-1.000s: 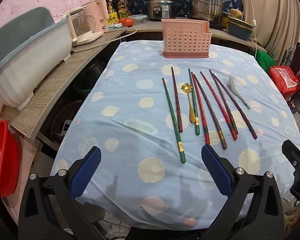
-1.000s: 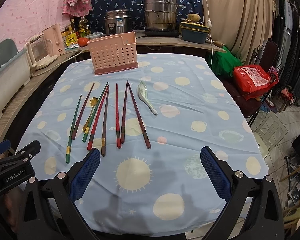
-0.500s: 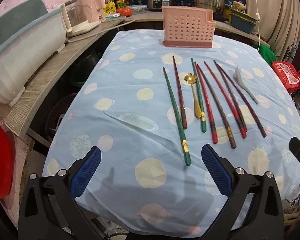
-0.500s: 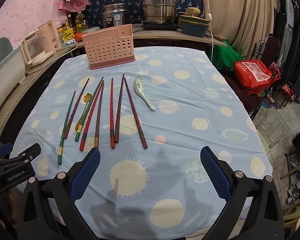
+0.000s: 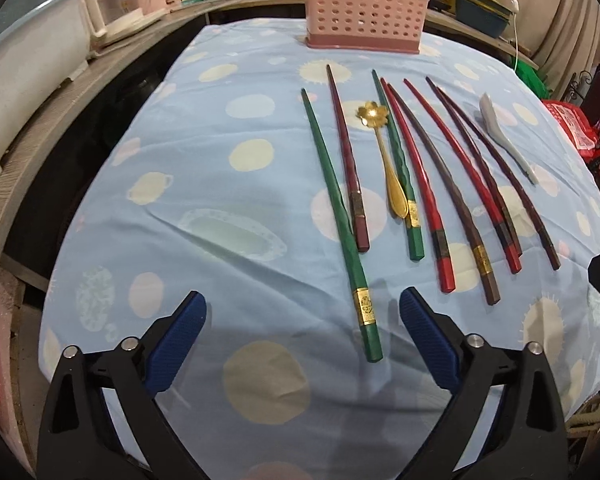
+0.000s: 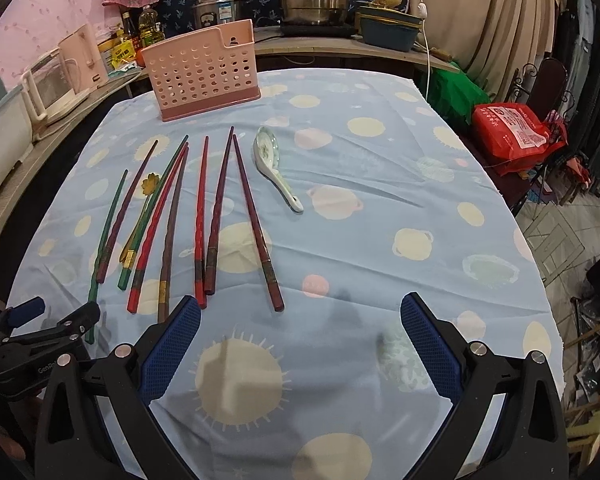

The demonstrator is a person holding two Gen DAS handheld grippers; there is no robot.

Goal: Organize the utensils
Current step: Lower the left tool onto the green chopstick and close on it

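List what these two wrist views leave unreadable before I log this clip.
- Inside of the pink utensil holder: its perforated front wall hides it in both views.
- Holder's top rim: cut off by the left view's upper edge.
- Gold bands on the green chopstick: markings too small.

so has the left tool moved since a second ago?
Yes. The left tool has come down and forward toward the green chopstick; the pink basket now sits higher in view.

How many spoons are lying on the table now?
2: a gold flower spoon lies among the chopsticks, and a white ceramic spoon lies just right of them. None seems hidden.
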